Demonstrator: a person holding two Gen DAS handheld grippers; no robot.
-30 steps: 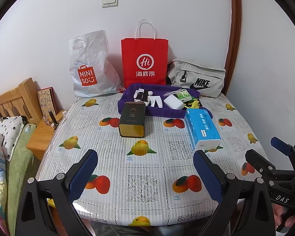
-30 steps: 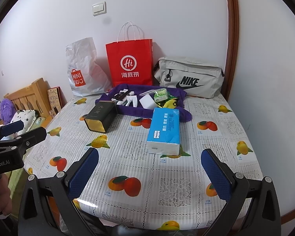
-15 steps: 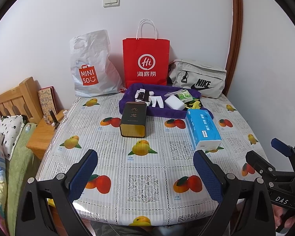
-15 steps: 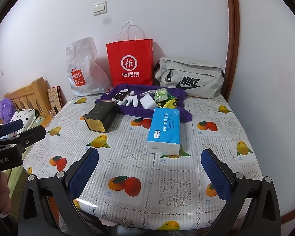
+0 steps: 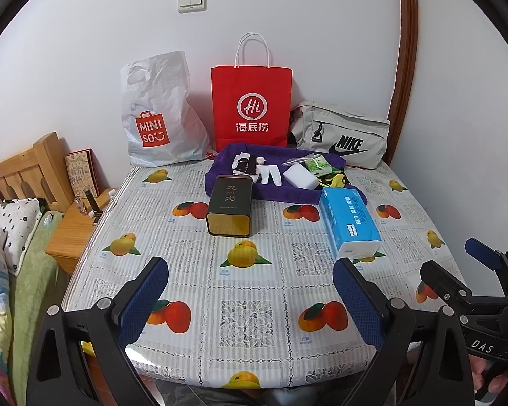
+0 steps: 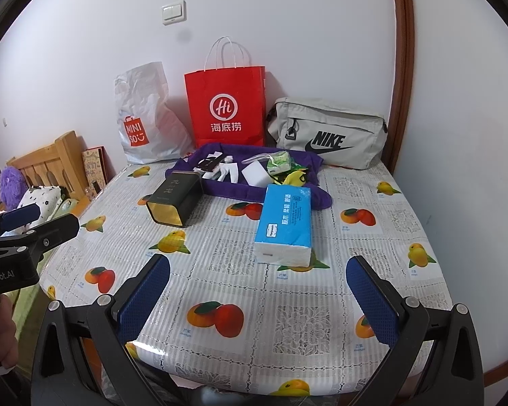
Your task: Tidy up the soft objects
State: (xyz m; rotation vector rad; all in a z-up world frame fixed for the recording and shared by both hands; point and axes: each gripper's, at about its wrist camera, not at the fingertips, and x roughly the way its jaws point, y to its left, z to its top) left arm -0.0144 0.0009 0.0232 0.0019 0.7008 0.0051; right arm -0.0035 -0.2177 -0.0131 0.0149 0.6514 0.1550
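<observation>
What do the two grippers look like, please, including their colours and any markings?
Both are black plastic frames with silver screws at the joints and angled fingers faced with textured dark blue pads. The left gripper shows white lettering ending "nRobot.AI" on its side in the right wrist view; the right gripper shows "DAS" in the left wrist view. No cables are visible.

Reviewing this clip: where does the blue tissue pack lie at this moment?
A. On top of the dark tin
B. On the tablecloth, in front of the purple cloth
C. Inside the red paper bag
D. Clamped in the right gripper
B: the blue tissue pack lies flat on the fruit-print tablecloth, just in front of the purple cloth, and both the right gripper and left gripper are open and empty.
</observation>
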